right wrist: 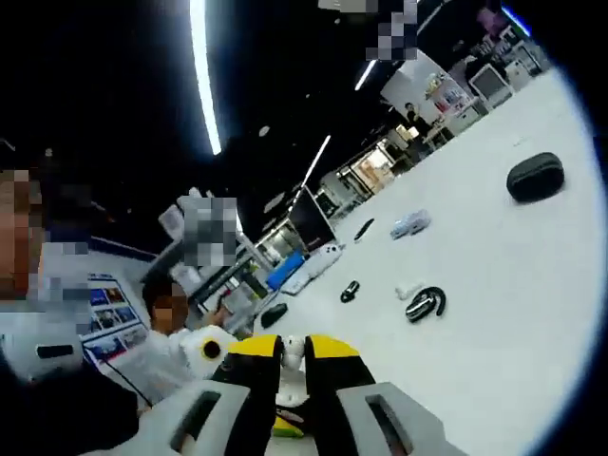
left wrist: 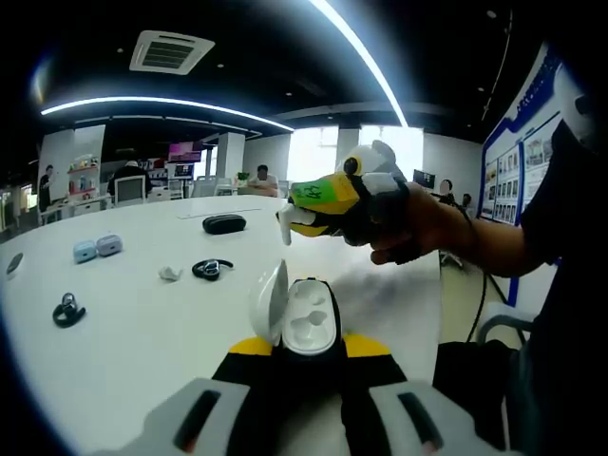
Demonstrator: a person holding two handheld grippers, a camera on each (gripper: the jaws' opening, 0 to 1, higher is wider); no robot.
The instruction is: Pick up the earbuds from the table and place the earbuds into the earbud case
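Note:
My left gripper is shut on the base of a white earbud case, whose lid stands open to the left with both wells showing. My right gripper, held in a hand, hovers above the case and is shut on a white earbud, its stem pointing down and apart from the case. In the right gripper view the same earbud sits pinched between the yellow-tipped jaws of my right gripper. Another white earbud lies on the white table.
On the table lie a black ear-hook earbud, a black oval case, two pale blue-grey cases and a small black earbud. People sit at desks beyond.

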